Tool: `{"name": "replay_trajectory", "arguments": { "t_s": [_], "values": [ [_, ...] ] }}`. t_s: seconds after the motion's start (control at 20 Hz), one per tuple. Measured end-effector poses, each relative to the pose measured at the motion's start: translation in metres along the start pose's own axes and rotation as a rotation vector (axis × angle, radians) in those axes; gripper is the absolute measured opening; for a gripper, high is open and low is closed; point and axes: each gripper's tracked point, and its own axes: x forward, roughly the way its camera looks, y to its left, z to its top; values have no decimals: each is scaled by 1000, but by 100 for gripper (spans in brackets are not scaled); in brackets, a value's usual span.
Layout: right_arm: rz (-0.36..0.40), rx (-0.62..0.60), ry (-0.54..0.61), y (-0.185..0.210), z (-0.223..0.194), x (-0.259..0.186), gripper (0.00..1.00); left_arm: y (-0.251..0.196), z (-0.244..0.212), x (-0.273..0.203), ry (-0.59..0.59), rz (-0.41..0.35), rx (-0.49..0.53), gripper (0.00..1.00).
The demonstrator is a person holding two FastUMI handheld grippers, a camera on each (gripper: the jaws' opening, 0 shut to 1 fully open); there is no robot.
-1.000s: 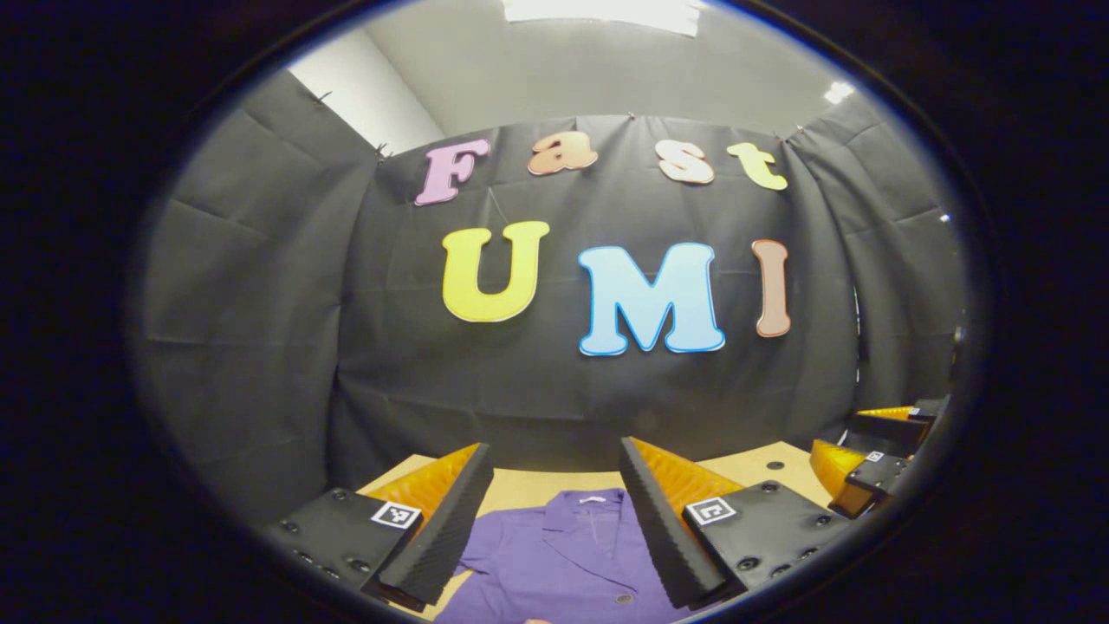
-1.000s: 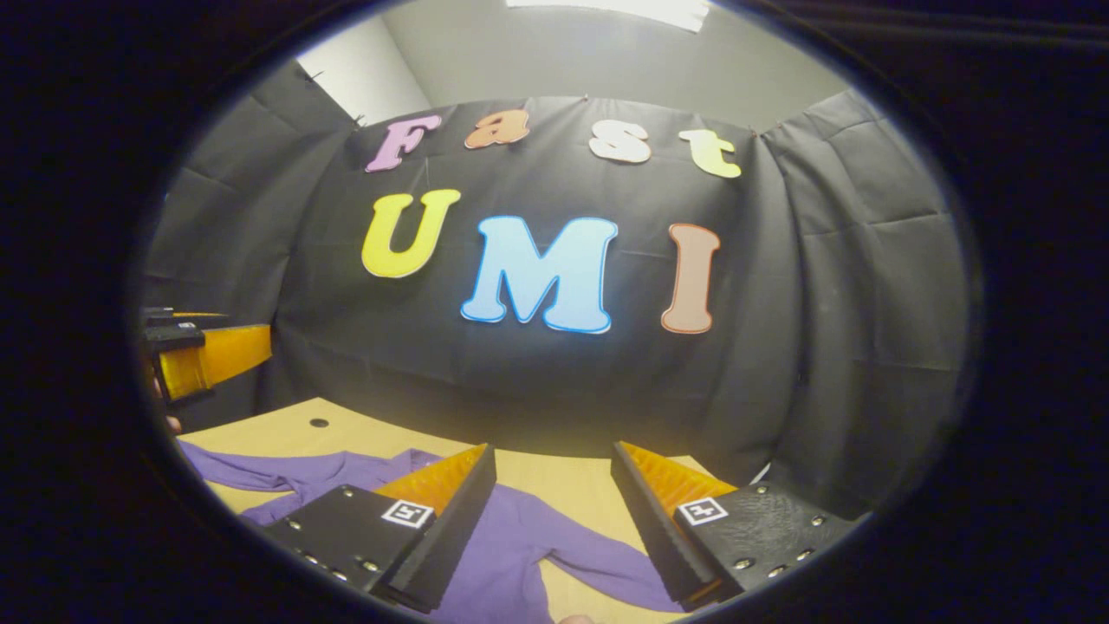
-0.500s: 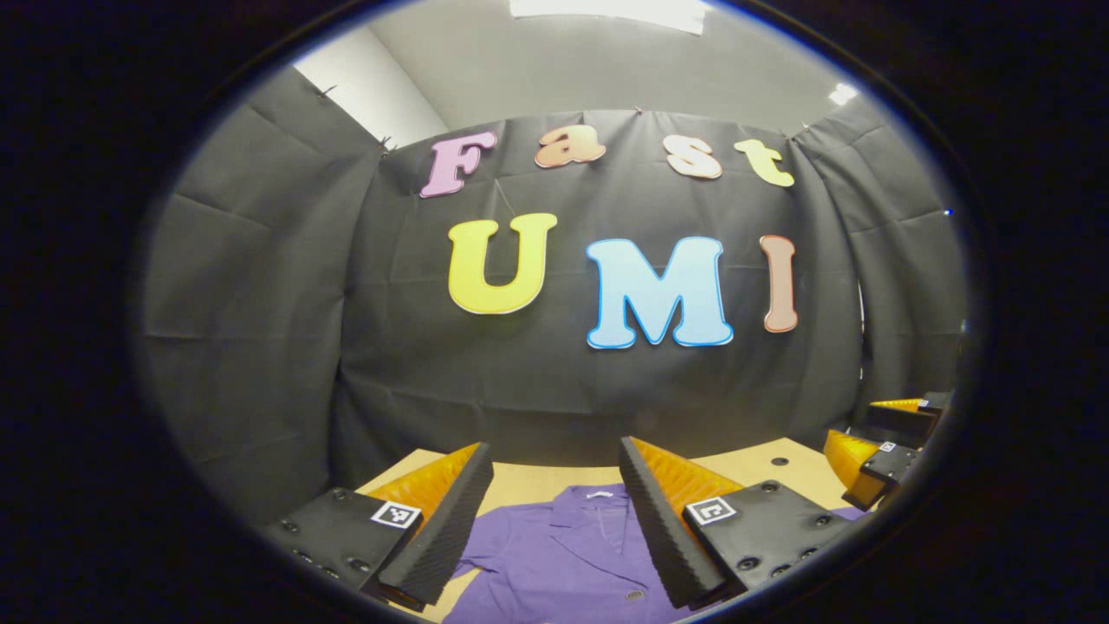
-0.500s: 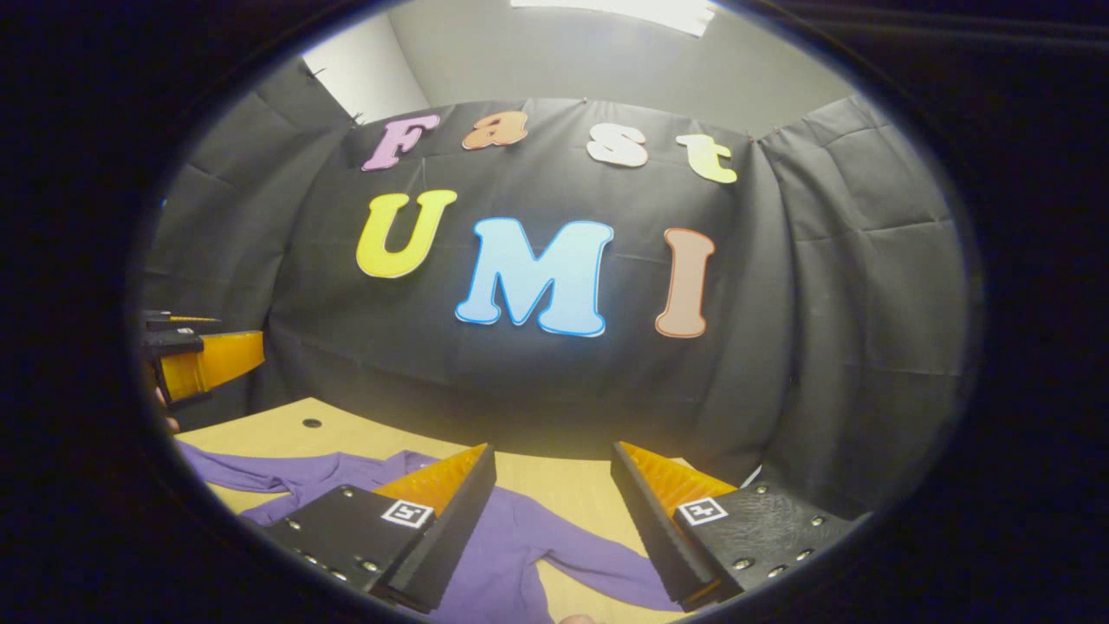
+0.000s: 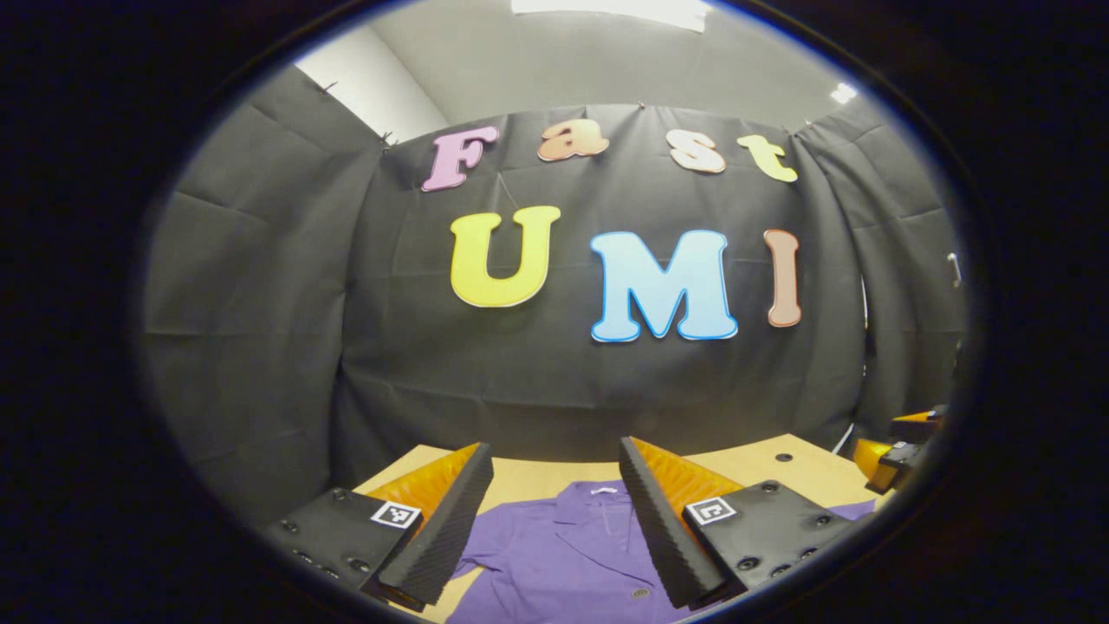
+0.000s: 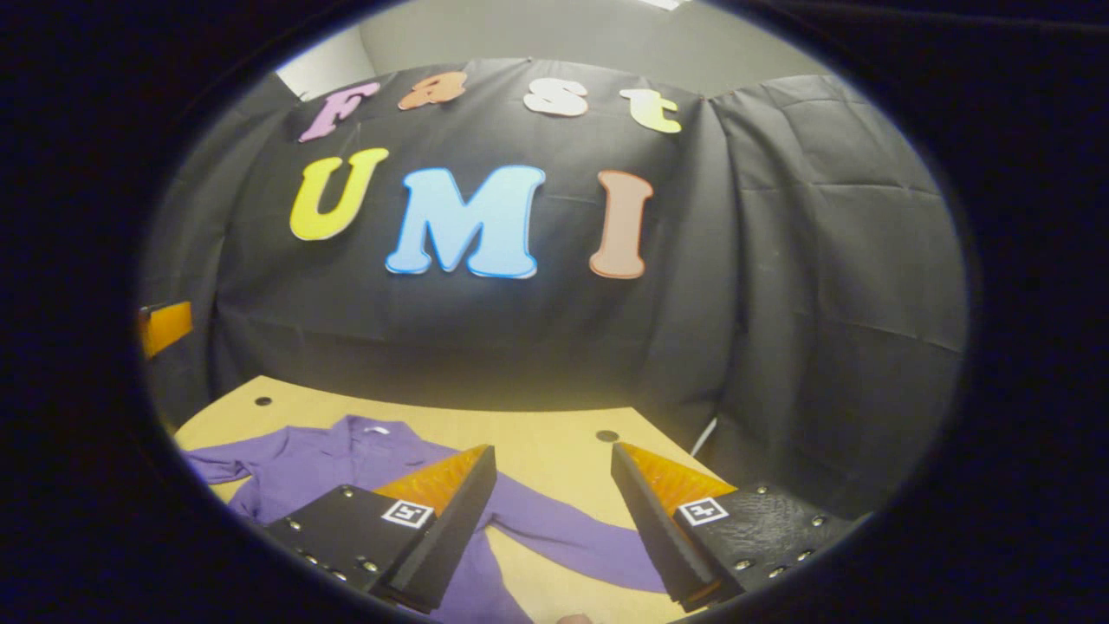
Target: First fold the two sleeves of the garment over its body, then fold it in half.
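I'm looking across a light wooden table [image 6: 554,433] with small dark holes in it, black cloth walls [image 6: 780,286] around the booth and a ceiling light [image 5: 606,9] overhead. The purple shirt [image 5: 563,555] lies flat, collar toward the wall, one sleeve [image 6: 572,542] stretched out to the side. My left gripper [image 5: 554,511] hangs above the collar, fingers spread. My right gripper [image 6: 553,511] hangs over that sleeve, fingers parted, holding nothing.

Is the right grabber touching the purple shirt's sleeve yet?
Cannot tell. In the right gripper view the right gripper is open, the purple sleeve running between its fingers, but neither contact nor gap shows.
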Motion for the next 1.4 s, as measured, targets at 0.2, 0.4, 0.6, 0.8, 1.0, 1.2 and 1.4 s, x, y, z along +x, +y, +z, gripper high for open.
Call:
{"name": "replay_trajectory", "arguments": {
  "t_s": [0.2,0.4,0.6,0.8,1.0,1.2,1.4],
  "values": [
    [-100,46,101,-40,-32,11,87,4,0,5,-1,14,16,94],
    [-179,62,161,-73,-51,19,87,3,1,6,-1,18,28,94],
    [-266,116,253,-107,-86,21,87,1,3,6,0,21,31,94],
    [-349,169,382,-140,-137,23,87,-1,3,2,3,24,35,94],
    [-389,223,504,-159,-187,23,87,1,0,1,16,32,43,94],
    [-401,269,569,-171,-215,28,88,-3,3,1,16,33,61,94],
    [-420,322,654,-182,-242,35,87,-9,0,-2,25,25,67,94]
  ]
}}
